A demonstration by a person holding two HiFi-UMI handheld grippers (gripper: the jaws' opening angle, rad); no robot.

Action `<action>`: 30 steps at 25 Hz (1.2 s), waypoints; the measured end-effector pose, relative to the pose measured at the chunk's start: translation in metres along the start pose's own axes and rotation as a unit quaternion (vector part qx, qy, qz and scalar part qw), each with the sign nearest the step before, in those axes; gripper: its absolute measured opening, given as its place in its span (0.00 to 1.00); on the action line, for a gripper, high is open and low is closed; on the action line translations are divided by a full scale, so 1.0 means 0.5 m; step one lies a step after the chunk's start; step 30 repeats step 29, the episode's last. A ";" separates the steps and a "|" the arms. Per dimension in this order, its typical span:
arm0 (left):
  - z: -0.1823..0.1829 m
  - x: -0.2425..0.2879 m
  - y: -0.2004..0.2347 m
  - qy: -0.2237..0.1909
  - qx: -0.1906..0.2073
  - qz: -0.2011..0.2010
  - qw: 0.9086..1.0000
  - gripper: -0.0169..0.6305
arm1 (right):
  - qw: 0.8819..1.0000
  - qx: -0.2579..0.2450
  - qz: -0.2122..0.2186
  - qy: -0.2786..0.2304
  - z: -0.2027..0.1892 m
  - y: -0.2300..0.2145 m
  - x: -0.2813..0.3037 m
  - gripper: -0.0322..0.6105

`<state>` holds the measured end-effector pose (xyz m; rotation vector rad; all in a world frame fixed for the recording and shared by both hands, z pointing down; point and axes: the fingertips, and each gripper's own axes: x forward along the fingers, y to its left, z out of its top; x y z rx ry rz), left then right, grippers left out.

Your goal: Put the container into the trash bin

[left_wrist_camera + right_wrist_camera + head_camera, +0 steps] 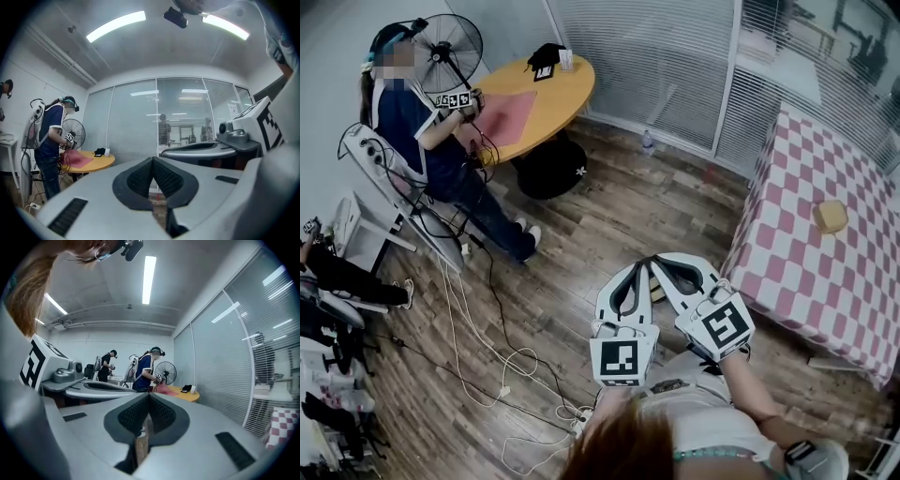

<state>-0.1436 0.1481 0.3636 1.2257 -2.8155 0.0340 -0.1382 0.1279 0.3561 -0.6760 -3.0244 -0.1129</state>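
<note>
Yellow container [831, 216] lies well apart from left gripper [637, 268] and right gripper [665, 263].

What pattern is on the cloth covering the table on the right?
The tablecloth is pink-and-white checked, and it shows best in the head view.

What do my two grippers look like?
The left gripper and right gripper are both pale grey shells, each with two curved jaws lined with black ribbed pads. Each carries a cube with black-and-white square markers.
</note>
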 end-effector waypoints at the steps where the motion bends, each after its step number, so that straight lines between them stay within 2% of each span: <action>1: 0.000 0.002 -0.001 -0.001 0.001 -0.001 1.000 0.03 | 1.000 -0.001 0.000 0.001 -0.001 -0.002 -0.001 0.04; 16: -0.023 0.019 0.006 0.018 0.003 0.000 1.000 0.03 | 1.000 -0.004 0.006 0.011 -0.014 -0.014 0.007 0.04; 30: -0.028 0.022 0.010 0.019 0.001 0.001 1.000 0.03 | 1.000 -0.011 0.013 0.018 -0.019 -0.010 0.012 0.04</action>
